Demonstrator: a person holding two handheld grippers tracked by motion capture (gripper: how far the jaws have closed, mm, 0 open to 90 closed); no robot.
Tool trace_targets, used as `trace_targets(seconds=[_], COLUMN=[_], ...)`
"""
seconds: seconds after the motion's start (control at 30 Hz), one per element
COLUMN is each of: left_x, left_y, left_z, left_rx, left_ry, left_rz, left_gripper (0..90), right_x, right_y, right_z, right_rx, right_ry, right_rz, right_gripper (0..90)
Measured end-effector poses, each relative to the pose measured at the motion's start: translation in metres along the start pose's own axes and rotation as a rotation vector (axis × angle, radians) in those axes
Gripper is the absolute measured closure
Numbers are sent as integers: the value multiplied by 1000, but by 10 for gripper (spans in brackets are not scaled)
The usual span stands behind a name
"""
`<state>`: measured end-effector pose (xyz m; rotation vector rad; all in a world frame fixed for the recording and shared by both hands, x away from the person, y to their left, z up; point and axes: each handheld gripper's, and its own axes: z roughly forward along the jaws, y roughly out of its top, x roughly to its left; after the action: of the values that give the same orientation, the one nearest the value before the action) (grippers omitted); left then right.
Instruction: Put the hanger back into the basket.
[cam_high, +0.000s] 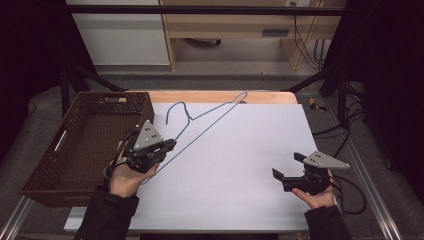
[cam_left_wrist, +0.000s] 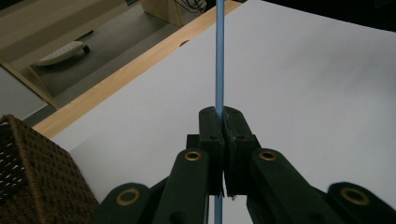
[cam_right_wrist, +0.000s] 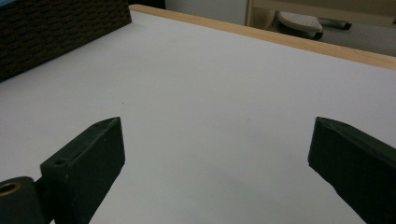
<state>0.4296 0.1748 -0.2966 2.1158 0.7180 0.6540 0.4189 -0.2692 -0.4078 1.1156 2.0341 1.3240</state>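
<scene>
Left gripper (cam_high: 167, 146) pinches the blue hanger (cam_high: 210, 116) wire beside the basket (cam_high: 85, 145); right gripper (cam_high: 286, 167), near right, gapes wide, empty.

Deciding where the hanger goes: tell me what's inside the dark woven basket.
The dark woven basket looks empty across its visible floor in the high view. The near wall hides the strip just behind it.

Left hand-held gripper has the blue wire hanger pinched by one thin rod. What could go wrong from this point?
1. The left hand-held gripper clamps the hanger on a single thin wire near one end, so it could pivot or slip in the jaws.
2. The hanger's long free end could swing and catch the wicker basket rim.
3. The right hand-held gripper is open and apart, giving no support.
</scene>
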Motion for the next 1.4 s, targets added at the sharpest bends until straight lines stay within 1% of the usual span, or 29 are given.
trace_targets(seconds=[0.1, 0.13, 0.17, 0.2, 0.23, 0.37, 0.43, 0.5, 0.53, 0.57, 0.6, 0.63, 0.67, 0.7, 0.73, 0.77, 0.8, 0.83, 0.9, 0.93, 0.97, 1.0, 1.07, 1.1, 1.2, 1.27, 1.3, 1.33, 1.4], left_x=[3, 7, 7, 12, 12, 25, 34, 43, 47, 51, 56, 60, 64, 68, 75, 75, 81, 81, 90, 92, 92, 95, 102, 102, 109, 113, 117, 117, 121], left_y=[1, 2, 2, 3, 3, 5, 5, 5, 4, 4, 3, 2, 1, 1, -1, -1, -2, -2, -3, -3, -3, -3, -5, -5, -7, -9, -12, -12, -14], left_z=[-6, -12, -12, -18, -18, -30, -34, -38, -40, -41, -42, -43, -45, -46, -48, -48, -51, -51, -56, -58, -58, -59, -64, -64, -68, -71, -75, -75, -79], left_rx=[-1, -3, -3, -2, -2, 2, -2, 0, 8, 5, 21, 24, 34, 35, 38, 38, 38, 38, 59, 57, 57, 64, 62, 62, 65, 58, 69, 69, 57], left_ry=[-7, -8, -8, -13, -13, -13, -21, -35, -42, -40, -39, -41, -35, -23, -27, -27, -18, -18, -6, 2, 2, 11, 32, 32, 45, 54, 67, 67, 78], left_rz=[-1, 0, 0, -10, -10, -5, -5, -10, -21, -29, -28, -36, -41, -37, -47, -47, -53, -53, -53, -58, -58, -60, -67, -67, -69, -84, -84, -84, -102], left_gripper=[877, 877, 876, 877, 877, 877, 877, 877, 877, 876, 877, 877, 877, 877, 877, 877, 877, 877, 876, 876, 876, 876, 876, 877, 876, 877, 876, 877, 877], right_x=[0, 1, 1, 1, 1, 1, 1, 1, 1, 1, 1, 1, 1, 1, 1, 1, 1, 1, 1, 1, 1, 1, 1, 1, 1, 1, 1, 1, 1], right_y=[0, 0, 0, 0, 0, 0, 0, 1, 1, 1, 1, 1, 1, 1, 1, 1, 1, 1, 1, 1, 1, 0, 1, 1, 1, 1, 1, 1, 1], right_z=[0, 0, 0, 0, 0, 0, 0, -1, -1, -1, -1, 0, 0, 0, 0, 0, 1, 1, 1, 1, 1, 1, 0, 0, 0, 0, 0, 0, 0], right_rx=[0, -2, -2, -3, -3, -4, -5, -4, -4, -2, -2, 1, 1, 1, 1, 1, 2, 1, 1, 2, 2, 4, 1, 1, -2, -4, -3, -1, -2], right_ry=[-2, 0, 0, -2, -1, -3, -2, -2, -2, -4, -4, -5, -5, -5, -5, -5, -5, -4, -3, -3, -3, -4, -3, -3, 0, 0, 1, 0, -2], right_rz=[0, 1, 1, -2, -1, -1, -2, 0, 0, -2, -1, -1, -1, -2, -1, -1, -2, -2, -2, -2, -2, -3, -2, -2, -3, -2, -2, -3, -1], right_gripper=[43, 41, 41, 41, 40, 39, 39, 39, 39, 39, 39, 39, 39, 39, 39, 39, 39, 39, 39, 39, 39, 37, 37, 37, 36, 35, 34, 33, 32])
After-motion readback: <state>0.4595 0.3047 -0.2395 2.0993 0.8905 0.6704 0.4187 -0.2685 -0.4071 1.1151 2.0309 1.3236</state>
